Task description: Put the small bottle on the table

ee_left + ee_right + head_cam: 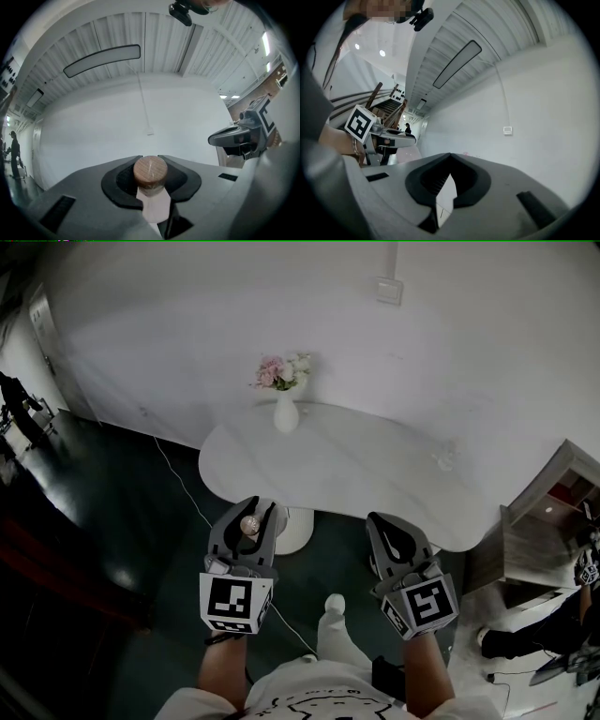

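Observation:
The small bottle [248, 525], clear with a round wooden stopper, sits upright between the jaws of my left gripper [251, 512], which is shut on it. In the left gripper view the stopper [150, 169] fills the hollow between the black pads of the left gripper [150, 158]. This gripper hovers just short of the near edge of the white oval table [356, 465]. My right gripper [389, 519] is beside it, also short of the table's edge, shut with nothing in it. In the right gripper view the tips of the right gripper [450, 154] meet.
A white vase with pink flowers [286, 409] stands at the table's far left edge. The table's white pedestal [298, 529] rises from a dark floor with a thin cable [178, 479]. A wooden cabinet [544, 521] stands to the right. A white wall lies behind.

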Available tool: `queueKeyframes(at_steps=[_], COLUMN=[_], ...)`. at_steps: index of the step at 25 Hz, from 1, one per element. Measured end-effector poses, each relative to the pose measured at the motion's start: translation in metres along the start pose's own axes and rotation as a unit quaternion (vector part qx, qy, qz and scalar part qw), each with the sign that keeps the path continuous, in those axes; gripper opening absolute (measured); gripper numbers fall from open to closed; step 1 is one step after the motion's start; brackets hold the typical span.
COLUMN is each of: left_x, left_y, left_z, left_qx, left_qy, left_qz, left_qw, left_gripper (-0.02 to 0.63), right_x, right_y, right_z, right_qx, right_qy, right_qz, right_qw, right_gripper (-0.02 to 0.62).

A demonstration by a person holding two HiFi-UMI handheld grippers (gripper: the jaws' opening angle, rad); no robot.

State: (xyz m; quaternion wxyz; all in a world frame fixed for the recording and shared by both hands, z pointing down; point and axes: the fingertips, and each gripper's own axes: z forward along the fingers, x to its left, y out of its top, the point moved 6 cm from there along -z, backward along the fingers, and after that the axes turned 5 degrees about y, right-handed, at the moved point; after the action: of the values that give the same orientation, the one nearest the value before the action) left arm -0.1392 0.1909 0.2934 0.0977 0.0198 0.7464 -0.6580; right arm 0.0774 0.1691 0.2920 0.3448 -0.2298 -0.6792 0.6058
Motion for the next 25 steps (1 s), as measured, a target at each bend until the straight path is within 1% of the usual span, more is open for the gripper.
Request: queueKeyframes(at_steps=[5,9,16,25], left_x=[0.015,0.029,0.051,0.062], left_y=[-0.018,-0.027,-0.043,-0.064], left_z=[0.028,0.063,0.150,0.280], left_qx=[0.006,0.008,0.012,0.025], left_qy=[0.006,0.011,0.017,0.015], left_qz=[-0.002,-0.001,0.004,0.008], left_qw=[1.0000,0.9999,0.9998,0.9995], left_gripper=[0.101,0.101,0.101,0.101], right_x=[-0.013,-0.035,-0.095,-0.189], right_y=[-0.016,-0.026,-0.038,-0.063], right_z=[0.033,0.067,0.142,0.231], right_qx=[0.004,0.006,-0.001,0.000], right_qy=[0.011,0.017,0.026,0.027], right_qz=[0.002,0.005,0.007,0.024], right_qw=[1.000,1.000,1.000,0.999], right_gripper=[0.000,0.000,0.000,0.000])
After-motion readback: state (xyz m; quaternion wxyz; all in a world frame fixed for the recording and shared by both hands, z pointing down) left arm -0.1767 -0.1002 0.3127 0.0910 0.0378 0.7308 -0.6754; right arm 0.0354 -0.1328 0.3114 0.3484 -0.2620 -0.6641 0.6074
